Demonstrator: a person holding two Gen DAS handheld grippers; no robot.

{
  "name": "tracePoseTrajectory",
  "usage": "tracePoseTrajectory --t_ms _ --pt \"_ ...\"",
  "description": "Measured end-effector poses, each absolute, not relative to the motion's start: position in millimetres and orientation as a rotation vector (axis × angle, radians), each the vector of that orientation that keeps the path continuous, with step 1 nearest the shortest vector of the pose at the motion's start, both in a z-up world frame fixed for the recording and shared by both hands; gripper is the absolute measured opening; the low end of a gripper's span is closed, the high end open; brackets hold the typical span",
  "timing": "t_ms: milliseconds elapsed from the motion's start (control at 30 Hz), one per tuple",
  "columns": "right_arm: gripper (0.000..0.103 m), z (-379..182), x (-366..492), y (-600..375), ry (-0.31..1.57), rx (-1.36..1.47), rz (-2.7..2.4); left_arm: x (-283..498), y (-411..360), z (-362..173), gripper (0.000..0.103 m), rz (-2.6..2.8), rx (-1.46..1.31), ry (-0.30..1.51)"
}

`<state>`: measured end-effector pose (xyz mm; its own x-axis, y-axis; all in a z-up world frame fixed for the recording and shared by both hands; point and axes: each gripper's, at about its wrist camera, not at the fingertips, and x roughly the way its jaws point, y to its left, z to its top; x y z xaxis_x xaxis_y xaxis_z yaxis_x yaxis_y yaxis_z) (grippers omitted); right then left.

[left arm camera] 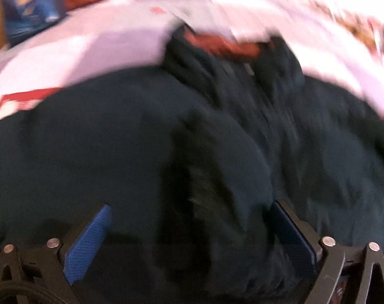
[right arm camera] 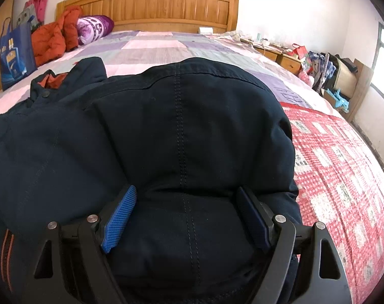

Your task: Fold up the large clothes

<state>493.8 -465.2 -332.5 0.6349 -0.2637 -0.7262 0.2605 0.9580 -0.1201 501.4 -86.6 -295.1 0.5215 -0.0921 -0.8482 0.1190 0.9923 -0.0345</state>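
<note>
A large dark navy jacket (right arm camera: 179, 114) lies spread on the bed, its collar with orange lining (right arm camera: 52, 79) at the far left. One part is folded over the body, with a stitched seam running down its middle. My right gripper (right arm camera: 186, 188) stands open, low over this folded part, and the cloth bulges up between its blue pads (right arm camera: 119, 215). The left wrist view is blurred. There my left gripper (left arm camera: 190, 205) is open wide just above the jacket (left arm camera: 116, 126), with a dark crease between its fingers. The collar (left arm camera: 224, 45) lies ahead of it.
The bed has a pink and purple patchwork sheet (right arm camera: 154, 43) and a red checked blanket (right arm camera: 331, 152) on the right. At the head are a wooden headboard (right arm camera: 154, 5), an orange garment (right arm camera: 52, 35), a purple pillow (right arm camera: 95, 27) and a blue bag (right arm camera: 14, 50). Cluttered nightstands (right arm camera: 280, 53) stand on the right.
</note>
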Motion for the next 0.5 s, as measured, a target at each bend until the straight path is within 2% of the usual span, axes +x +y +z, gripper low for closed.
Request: tracePoseTrajectory --t_ms 67,100,167,300,400,433,500 --pt "0.084 -331.7 494.2 -464.0 0.831 -0.006 -0.301 502.7 -91.1 -301.2 0.089 -0.151 0.019 1.017" --pt "0.084 -331.5 494.3 -464.2 0.832 -0.005 -0.3 503.4 -90.6 -300.0 0.076 -0.166 -0.002 1.015" --pt "0.084 -331.0 493.8 -464.1 0.83 -0.004 -0.3 501.6 -92.0 -295.5 0.059 -0.215 -0.041 1.006" --pt "0.084 -329.9 494.9 -462.7 0.834 -0.005 -0.301 496.2 -103.9 -298.1 0.055 -0.241 0.062 0.96" --pt "0.084 -316.0 491.0 -457.0 0.847 -0.055 -0.291 505.2 -95.0 -302.1 0.054 -0.253 -0.008 1.032" --pt "0.084 -306.7 484.8 -455.3 0.834 -0.064 -0.281 505.0 -94.4 -299.0 0.049 -0.256 0.007 1.027" --pt "0.084 -288.1 471.8 -456.8 0.776 -0.066 -0.265 500.4 -94.0 -290.4 0.032 -0.255 0.034 0.975"
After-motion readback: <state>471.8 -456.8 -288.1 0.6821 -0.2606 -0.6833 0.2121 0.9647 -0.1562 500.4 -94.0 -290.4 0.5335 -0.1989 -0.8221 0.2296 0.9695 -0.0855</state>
